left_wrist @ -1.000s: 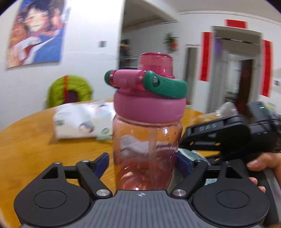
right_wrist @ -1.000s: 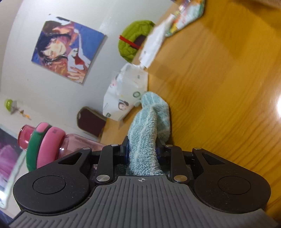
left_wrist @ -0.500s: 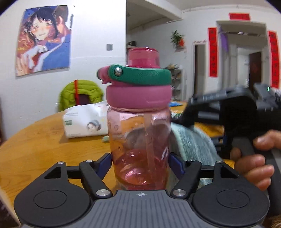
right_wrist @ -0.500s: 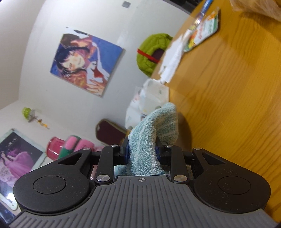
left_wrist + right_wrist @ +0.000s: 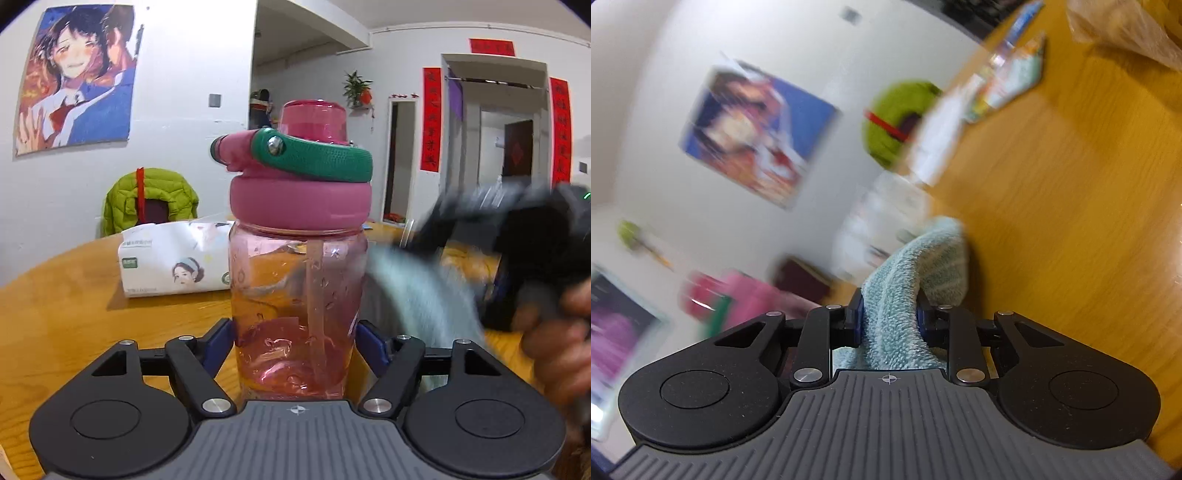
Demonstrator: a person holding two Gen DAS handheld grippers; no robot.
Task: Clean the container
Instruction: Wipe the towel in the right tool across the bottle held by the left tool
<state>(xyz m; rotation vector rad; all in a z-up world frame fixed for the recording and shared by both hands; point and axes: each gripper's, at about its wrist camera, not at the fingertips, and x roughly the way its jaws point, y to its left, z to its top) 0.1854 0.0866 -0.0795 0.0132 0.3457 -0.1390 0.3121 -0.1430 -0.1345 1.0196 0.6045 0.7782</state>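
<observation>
Wiping is the step in hand: the left gripper (image 5: 295, 343) holds the translucent pink plastic bottle with pink lid and green carry handle (image 5: 299, 258) upright above the wooden tabletop (image 5: 74, 306), jaws clamped on its base, while the right gripper (image 5: 888, 319), jaws pinching a folded light-blue terry cloth (image 5: 905, 288), blurs beside it. Next, the cloth likely needs pressing against the bottle's wall. Inside, only a straw and droplets show.

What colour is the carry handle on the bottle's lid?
Green, on the pink lid of the bottle; clearest in the left wrist view at the handle.
</observation>
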